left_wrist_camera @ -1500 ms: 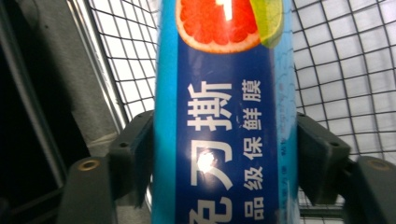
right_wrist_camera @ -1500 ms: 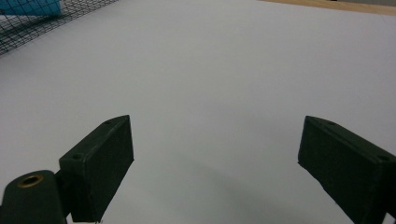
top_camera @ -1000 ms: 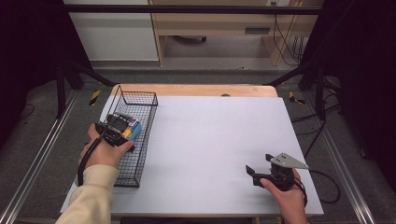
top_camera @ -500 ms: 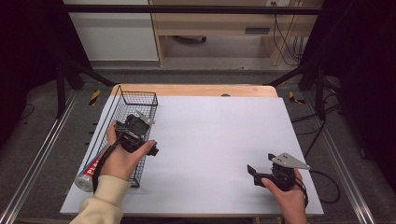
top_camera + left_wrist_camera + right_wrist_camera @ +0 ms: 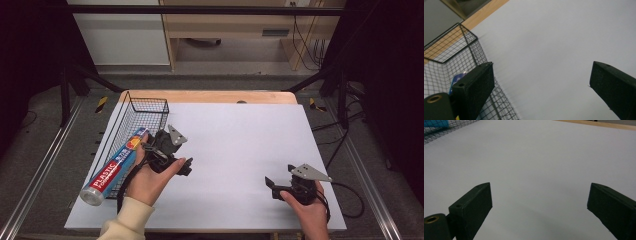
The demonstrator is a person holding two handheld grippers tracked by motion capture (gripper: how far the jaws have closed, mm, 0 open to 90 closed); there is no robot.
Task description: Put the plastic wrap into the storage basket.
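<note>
High view is showing a long cylindrical roll of plastic wrap in blue, red and white packaging lying in a black wire-mesh basket at the 9 o'clock side of the white tabletop, its capped near end overhanging the basket's near edge toward 7 o'clock. The left hand-held gripper is sitting just beside the basket's inner wall, jaws spread apart and holding nothing; the left gripper view is confirming bare tabletop between them, mesh at the left jaw. The right hand-held gripper is resting at 5 o'clock, well apart from the roll, jaws likewise wide and empty.

Risk assessment: the overhanging roll is judged liable to tip or roll out if the basket is nudged. The left hand-held gripper's closeness to the mesh is making such a knock plausible.
</note>
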